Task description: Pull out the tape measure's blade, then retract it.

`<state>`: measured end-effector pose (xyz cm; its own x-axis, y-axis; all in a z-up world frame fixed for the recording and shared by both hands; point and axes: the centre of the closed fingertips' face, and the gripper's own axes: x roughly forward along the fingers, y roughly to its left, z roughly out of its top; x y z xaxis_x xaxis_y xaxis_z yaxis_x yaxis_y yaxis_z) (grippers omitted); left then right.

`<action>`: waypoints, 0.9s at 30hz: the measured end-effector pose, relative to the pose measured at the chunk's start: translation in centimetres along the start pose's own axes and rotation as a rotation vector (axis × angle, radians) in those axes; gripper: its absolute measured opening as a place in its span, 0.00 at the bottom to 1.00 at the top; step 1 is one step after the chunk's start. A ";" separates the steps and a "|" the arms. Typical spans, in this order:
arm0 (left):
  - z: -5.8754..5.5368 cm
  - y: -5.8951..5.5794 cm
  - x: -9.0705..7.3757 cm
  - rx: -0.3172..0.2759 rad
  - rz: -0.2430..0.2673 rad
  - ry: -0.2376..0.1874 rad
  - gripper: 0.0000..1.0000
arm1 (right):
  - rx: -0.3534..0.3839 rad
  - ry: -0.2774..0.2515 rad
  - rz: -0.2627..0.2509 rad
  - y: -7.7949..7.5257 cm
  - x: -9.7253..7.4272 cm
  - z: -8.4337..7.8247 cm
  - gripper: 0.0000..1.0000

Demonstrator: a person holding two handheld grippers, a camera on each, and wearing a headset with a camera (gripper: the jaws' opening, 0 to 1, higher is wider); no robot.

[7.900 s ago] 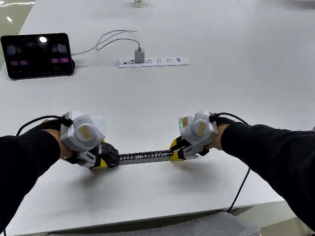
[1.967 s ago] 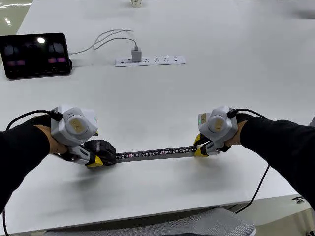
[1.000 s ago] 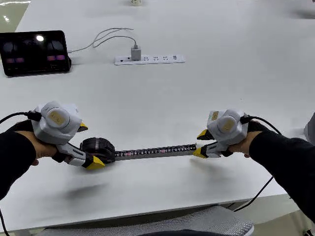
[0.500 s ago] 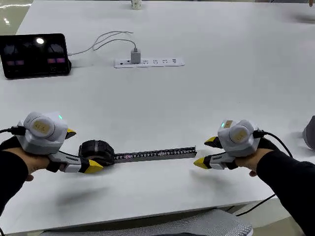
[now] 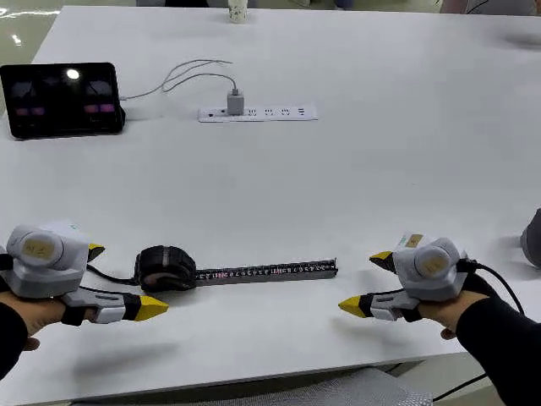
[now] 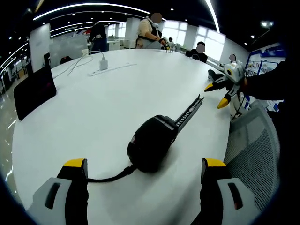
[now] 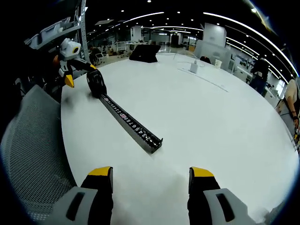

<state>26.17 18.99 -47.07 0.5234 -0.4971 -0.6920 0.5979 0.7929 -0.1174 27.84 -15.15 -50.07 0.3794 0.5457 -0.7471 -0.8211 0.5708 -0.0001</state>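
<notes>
Scale numerals such as 6, 7, 8 on the blade (image 7: 131,126)

In the head view, the printed markings on the blade (image 5: 266,271) are too small to read. The top edge cuts off a white cup (image 5: 238,10). The right edge cuts off a grey object (image 5: 533,240) of indeterminate type. Screen content on the tablet (image 5: 62,98) is blurred.

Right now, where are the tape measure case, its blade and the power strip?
tape measure case (image 5: 165,268), head view, top of the black housing.
blade (image 5: 266,272), head view, middle of the pulled-out strip.
power strip (image 5: 279,112), head view, right half of its white body.
</notes>
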 end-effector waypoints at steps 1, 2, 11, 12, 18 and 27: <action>-0.1 0.0 -0.1 -0.002 0.004 -0.002 0.98 | 0.003 -0.005 -0.002 0.0 -0.1 0.0 0.65; -0.1 0.1 -0.2 -0.008 0.009 -0.007 0.98 | 0.005 -0.011 -0.004 0.1 -0.2 0.0 0.65; -0.3 0.3 -1.2 0.029 0.055 -0.034 0.99 | -0.030 -0.095 -0.060 -0.6 -1.5 1.1 0.96; -0.4 0.1 -1.4 0.016 0.052 -0.024 0.99 | -0.027 -0.101 -0.064 -0.7 -1.6 1.2 0.99; 0.2 0.6 -2.5 0.060 0.100 -0.082 0.99 | 0.018 -0.113 -0.048 -0.3 -2.2 1.0 0.99; -0.4 1.6 -4.0 -0.008 0.148 -0.125 0.99 | 0.048 -0.134 -0.053 0.4 -3.0 0.7 0.99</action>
<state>24.74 22.38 -44.79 0.6769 -0.4144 -0.6083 0.5042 0.8631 -0.0270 26.64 -16.15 -47.33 0.4777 0.5897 -0.6512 -0.7785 0.6276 -0.0028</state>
